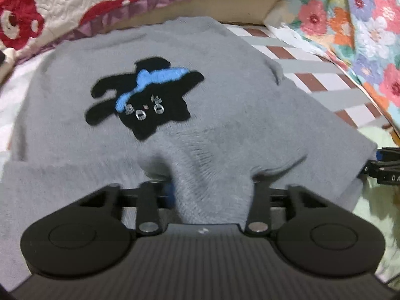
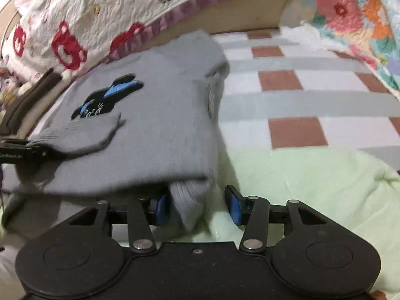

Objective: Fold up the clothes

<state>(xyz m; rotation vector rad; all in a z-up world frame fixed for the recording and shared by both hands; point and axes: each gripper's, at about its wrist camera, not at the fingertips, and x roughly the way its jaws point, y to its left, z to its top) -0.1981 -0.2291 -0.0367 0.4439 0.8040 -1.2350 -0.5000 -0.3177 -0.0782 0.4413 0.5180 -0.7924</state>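
Note:
A grey fluffy sweater (image 1: pixel 205 105) with a black cat and a blue bow lies spread on the bed, collar away from me. In the left wrist view a bunched fold of it (image 1: pixel 212 190) rises between the wide-apart fingers of my left gripper (image 1: pixel 212 195), which is open. Seen from the right wrist, a ribbed sleeve cuff (image 2: pixel 82 135) lies folded over the chest, beside the left gripper (image 2: pixel 22 150). My right gripper (image 2: pixel 197 207) is open at the sweater's (image 2: pixel 160 125) near right corner. The hem hangs between the blue pads (image 2: pixel 235 207), against the left one only.
A checked white, grey and brown sheet (image 2: pixel 300 95) covers the bed, with a pale green blanket (image 2: pixel 312 187) in front. A bear-print quilt (image 2: pixel 82 22) lies behind the sweater and a floral quilt (image 2: pixel 355 12) at the right. Dark clothing (image 2: pixel 27 95) is stacked at the left.

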